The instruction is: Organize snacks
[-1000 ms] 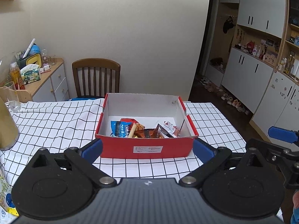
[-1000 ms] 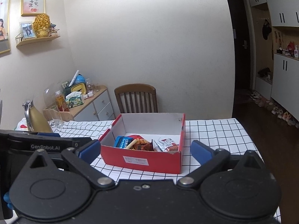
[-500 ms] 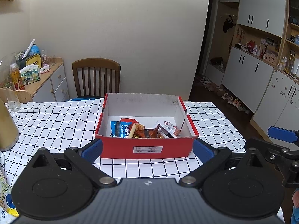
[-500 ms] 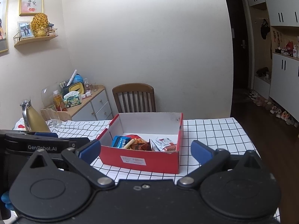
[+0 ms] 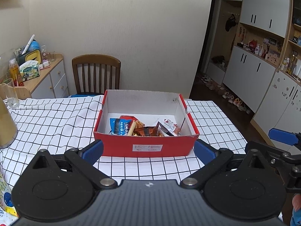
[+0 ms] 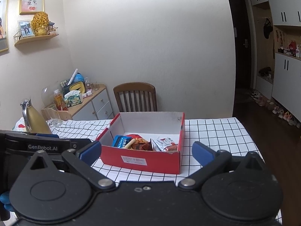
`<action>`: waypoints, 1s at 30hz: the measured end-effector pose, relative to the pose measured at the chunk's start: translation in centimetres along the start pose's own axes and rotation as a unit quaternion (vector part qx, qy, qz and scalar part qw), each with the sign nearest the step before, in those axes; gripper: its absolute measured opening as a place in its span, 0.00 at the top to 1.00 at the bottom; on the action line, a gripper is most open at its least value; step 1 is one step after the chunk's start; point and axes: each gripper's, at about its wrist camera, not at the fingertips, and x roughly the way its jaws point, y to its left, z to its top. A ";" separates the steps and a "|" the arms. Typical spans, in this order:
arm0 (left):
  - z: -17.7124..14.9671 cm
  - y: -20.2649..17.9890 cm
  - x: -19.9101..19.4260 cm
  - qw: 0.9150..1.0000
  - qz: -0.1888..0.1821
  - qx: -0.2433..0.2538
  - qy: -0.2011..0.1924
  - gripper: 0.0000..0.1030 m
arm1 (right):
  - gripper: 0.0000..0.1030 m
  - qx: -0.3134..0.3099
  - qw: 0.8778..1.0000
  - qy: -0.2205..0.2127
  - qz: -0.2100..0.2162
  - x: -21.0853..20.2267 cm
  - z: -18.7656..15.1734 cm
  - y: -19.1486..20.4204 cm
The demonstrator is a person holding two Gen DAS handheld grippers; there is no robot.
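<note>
Risk, snagging: the snack packets (image 5: 143, 127) lie heaped and overlapping at the near end of the red box (image 5: 145, 147), so a pinch on one could catch its neighbour and drag both out.
Risk, box shifting: the red box is light cardboard on a loose checked cloth (image 5: 56, 124); a push against its near wall could likely slide it or ruck the cloth.
Risk, collision: both tools face the same box from close by, so reaching in together may knock them into each other.
Left hand-held gripper (image 5: 148, 148): jaws spread wide, released, grasping nothing, touching nothing; it hovers just before the box's near wall.
Right hand-held gripper (image 6: 146, 151): likewise wide open and empty, poised in front of the box, slightly to its right.
Snacks' place: all inside the red box, on the desk (image 6: 216, 131), near the front wall; the back half is bare.
Blue packet (image 6: 120, 141): leftmost, with a pale stick snack (image 6: 129, 144) lying across it.
</note>
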 end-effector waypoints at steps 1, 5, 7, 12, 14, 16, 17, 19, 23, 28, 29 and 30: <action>0.0 0.0 0.0 1.000 -0.001 0.000 0.000 0.00 | 0.00 0.000 1.000 0.001 0.000 0.0 0.0 0.0; -0.2 -0.3 -0.1 1.000 0.000 0.004 -0.001 0.00 | 0.00 0.001 1.000 0.003 -0.002 0.1 0.0 0.0; -0.3 -0.4 -0.1 1.000 0.001 0.007 -0.001 0.00 | 0.00 0.001 1.000 0.005 -0.002 0.0 -0.1 -0.1; -0.4 -0.9 -0.4 1.000 0.005 0.009 -0.003 0.00 | 0.00 0.004 1.000 0.007 0.000 -0.3 -0.4 -0.3; -0.4 -0.9 -0.5 1.000 0.005 0.006 -0.002 0.00 | 0.00 0.003 1.000 0.007 -0.001 -0.3 -0.4 -0.3; -0.4 -0.9 -0.6 1.000 0.003 0.002 0.000 0.00 | 0.00 0.004 1.000 0.007 -0.003 -0.4 -0.4 -0.4; -0.5 -0.9 -0.7 1.000 0.002 0.001 0.001 0.00 | 0.00 0.004 1.000 0.007 -0.003 -0.5 -0.4 -0.5; -0.5 -1.0 -0.9 1.000 0.002 0.000 0.000 0.00 | 0.00 0.005 1.000 0.006 -0.002 -0.6 -0.4 -0.6; -0.6 -1.5 -1.2 1.000 0.001 0.001 -0.004 0.00 | 0.00 0.003 1.000 0.006 -0.002 -1.1 -0.6 -0.9; -0.8 -2.2 -1.6 1.000 0.003 0.006 -0.007 0.00 | 0.00 0.006 1.000 0.007 -0.002 -1.6 -0.8 -1.3; -0.9 -2.3 -1.7 1.000 0.003 0.006 -0.008 0.00 | 0.00 0.006 1.000 0.007 -0.002 -1.6 -0.7 -1.3; -0.9 -2.5 -1.8 1.000 0.003 0.006 -0.008 0.00 | 0.00 0.006 1.000 0.007 -0.001 -1.7 -0.8 -1.4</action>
